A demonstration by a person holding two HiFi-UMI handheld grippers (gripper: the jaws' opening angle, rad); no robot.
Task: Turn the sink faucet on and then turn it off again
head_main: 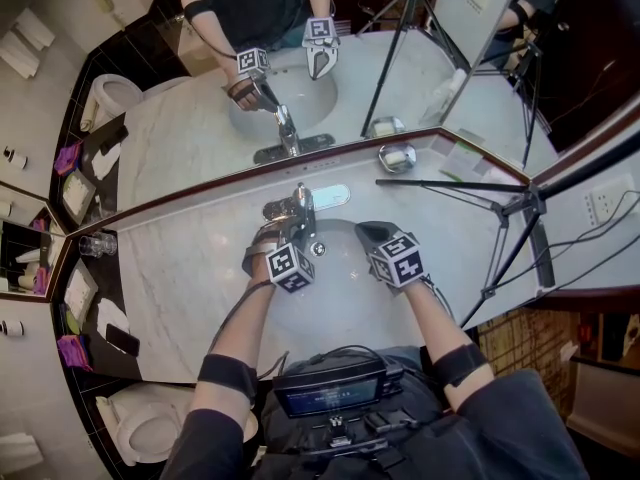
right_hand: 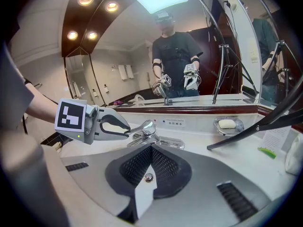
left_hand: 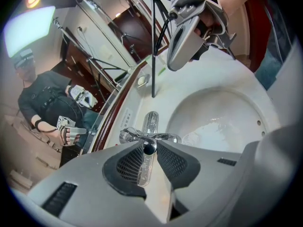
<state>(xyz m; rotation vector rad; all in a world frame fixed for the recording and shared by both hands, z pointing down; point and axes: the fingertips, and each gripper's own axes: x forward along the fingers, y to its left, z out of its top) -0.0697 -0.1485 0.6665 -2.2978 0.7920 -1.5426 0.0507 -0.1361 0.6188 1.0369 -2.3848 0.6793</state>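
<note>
A chrome faucet (head_main: pixel 300 206) stands at the back of the white sink basin (head_main: pixel 330 298). Its lever (left_hand: pixel 150 124) points toward me. My left gripper (left_hand: pixel 149 146) is shut on the lever's tip, with a pad on each side of it. The right gripper view shows this pinch on the lever (right_hand: pixel 142 126) from the side, with the left gripper (right_hand: pixel 127 132) coming in from the left. A wet, shimmering patch (left_hand: pixel 206 129) lies in the basin under the spout. My right gripper (head_main: pixel 366 234) hangs over the basin to the right of the faucet, shut on nothing, and the drain (right_hand: pixel 148 177) shows below its jaws.
A soap dish (head_main: pixel 397 157) with a bar sits on the marble counter right of the faucet. A black tripod (head_main: pixel 500 208) stands on the counter at the right. A glass (head_main: pixel 97 245) is at the far left. A mirror runs behind the counter, and a toilet (head_main: pixel 150 428) is lower left.
</note>
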